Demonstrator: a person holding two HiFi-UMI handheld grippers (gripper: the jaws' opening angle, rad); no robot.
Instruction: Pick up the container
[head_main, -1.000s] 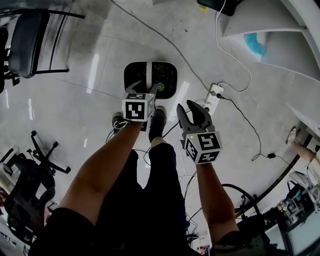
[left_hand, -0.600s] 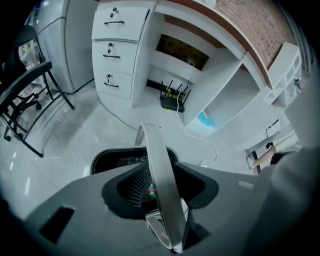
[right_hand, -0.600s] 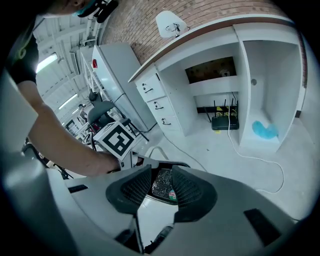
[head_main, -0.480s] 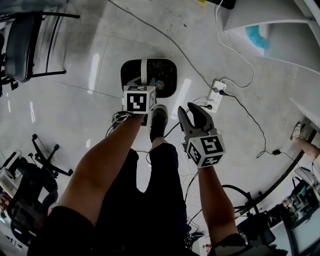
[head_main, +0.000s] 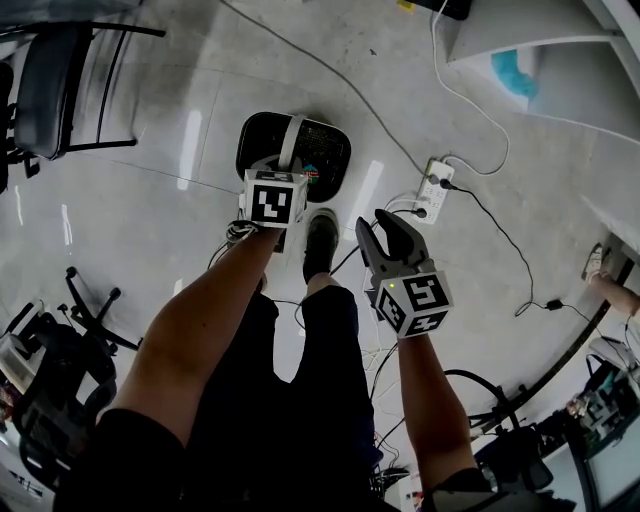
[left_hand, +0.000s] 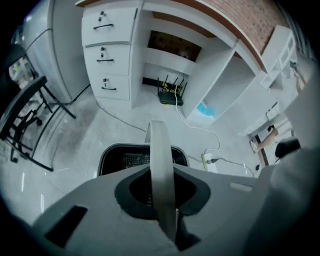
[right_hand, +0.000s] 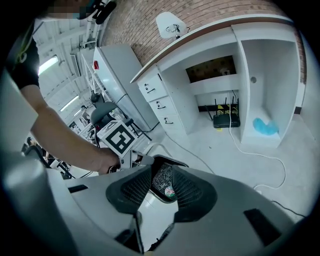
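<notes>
A black mesh container (head_main: 325, 150) sits on the floor in front of the person's feet, with a small colourful item inside. Its pale grey handle (head_main: 290, 138) stands upright over it. My left gripper (head_main: 285, 170) is above the container's near rim; its jaws have just been closing and now clamp the handle (left_hand: 161, 165), which runs between them in the left gripper view. My right gripper (head_main: 388, 222) hangs open to the right of the container (right_hand: 162, 181), nothing between its fingers. The left gripper's marker cube (right_hand: 120, 137) shows in the right gripper view.
A white power strip (head_main: 430, 190) with cables lies right of the container. A black chair (head_main: 60, 80) stands at the far left and an office chair base (head_main: 90, 310) nearer. The person's shoes (head_main: 320, 235) are just behind the container. White drawers (left_hand: 107, 50) and shelving stand beyond.
The left gripper has settled slightly lower over the container and shut on its handle. The right gripper has drifted a little to the right and stays open.
</notes>
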